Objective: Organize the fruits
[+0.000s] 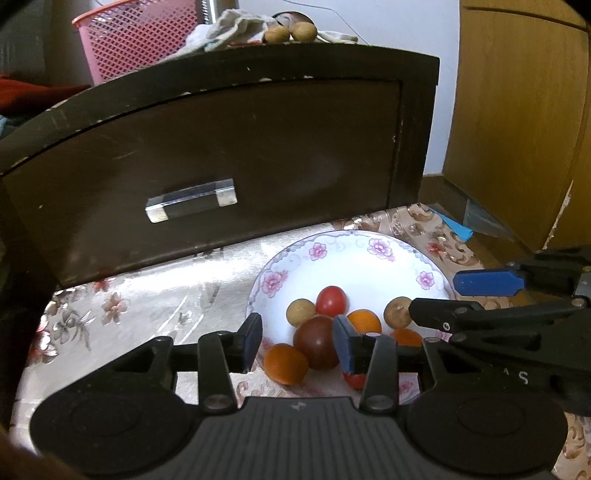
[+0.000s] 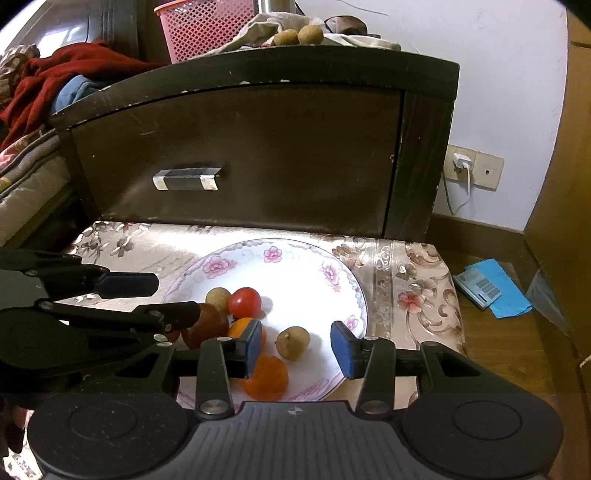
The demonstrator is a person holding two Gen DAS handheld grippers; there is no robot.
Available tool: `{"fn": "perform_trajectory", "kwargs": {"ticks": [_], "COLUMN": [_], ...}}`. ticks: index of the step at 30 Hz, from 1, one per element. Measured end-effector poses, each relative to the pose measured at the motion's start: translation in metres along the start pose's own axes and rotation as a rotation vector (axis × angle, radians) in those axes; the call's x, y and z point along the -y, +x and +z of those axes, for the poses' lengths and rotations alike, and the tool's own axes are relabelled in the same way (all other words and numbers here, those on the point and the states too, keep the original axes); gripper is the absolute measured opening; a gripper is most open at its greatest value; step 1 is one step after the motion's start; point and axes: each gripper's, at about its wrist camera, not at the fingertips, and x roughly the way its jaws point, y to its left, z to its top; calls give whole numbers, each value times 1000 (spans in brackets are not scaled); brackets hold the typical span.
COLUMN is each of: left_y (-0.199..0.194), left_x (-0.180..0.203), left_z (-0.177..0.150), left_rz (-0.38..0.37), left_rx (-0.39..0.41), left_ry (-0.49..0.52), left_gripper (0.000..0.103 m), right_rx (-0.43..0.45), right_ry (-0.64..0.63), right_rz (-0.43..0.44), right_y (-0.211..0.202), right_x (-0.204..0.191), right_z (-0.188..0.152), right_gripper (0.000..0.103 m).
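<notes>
**Two open tongs over a flowered plate of small fruit**

Seen from two cameras riding on hand-held tongs, both angled down at a white plate (image 2: 295, 266) with pink flowers round its rim. Set on a tabletop (image 2: 406, 280) under a glossy floral cover, close in front of a dark wooden cabinet (image 2: 258, 147) with one metal drawer handle (image 2: 186, 179).

On the plate, clustered toward its near left part: a red cherry tomato (image 2: 244, 302), a large dark red tomato (image 1: 317, 341), three small orange fruits, and two tan round fruits. One orange fruit (image 1: 285, 363) at the near left edge of the plate; one tan fruit (image 2: 293, 343) a little apart on the right of the cluster.

Left tongs (image 1: 297, 341) parted, blue pads either side of the dark tomato and the orange fruit, not pressing on either; nothing gripped. Right tongs (image 2: 297, 347) likewise parted, the tan fruit lying on the plate in the gap between the pads, clear of both; nothing gripped. Each of the two reaching in from the side in the other's view, close together over the plate.

On top of the cabinet, far back: two more tan fruits (image 2: 297, 36) beside crumpled cloth, with a pink mesh basket (image 2: 207, 26) to their left. Red fabric (image 2: 66, 77) heaped at far left. A blue packet (image 2: 491, 288) on the wooden floor to the right.
</notes>
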Motion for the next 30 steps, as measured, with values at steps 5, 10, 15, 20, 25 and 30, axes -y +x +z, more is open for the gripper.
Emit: {"fn": "perform_trajectory", "kwargs": {"ticks": [5,10,15,20,25,30], "left_y": [-11,-24,-37,-49,-60,-70], "left_x": [-3,-6,-9,-10,-12,-14], "left_z": [-2,-5,-11,-16,-22,-29], "left_rz": [11,34,52,74,112,151], "left_rx": [5,19,29,39,51,55], "left_ry": [-31,-52,-65,-72,-76,-81], "left_gripper": [55,67,73,77,85,90], "right_rx": [9,15,22,32,41,48], "right_ry": [-1,11,17,21,20,17], "right_rz": [-2,-5,2,11,18,21], "right_y": [-10,-18,-30,-41,-49,-56], "right_x": [-5,-8,-13,-18,-23,-27], "right_z": [-2,-5,-10,-13,-16,-19], "right_gripper": [39,42,44,45,47,51]}}
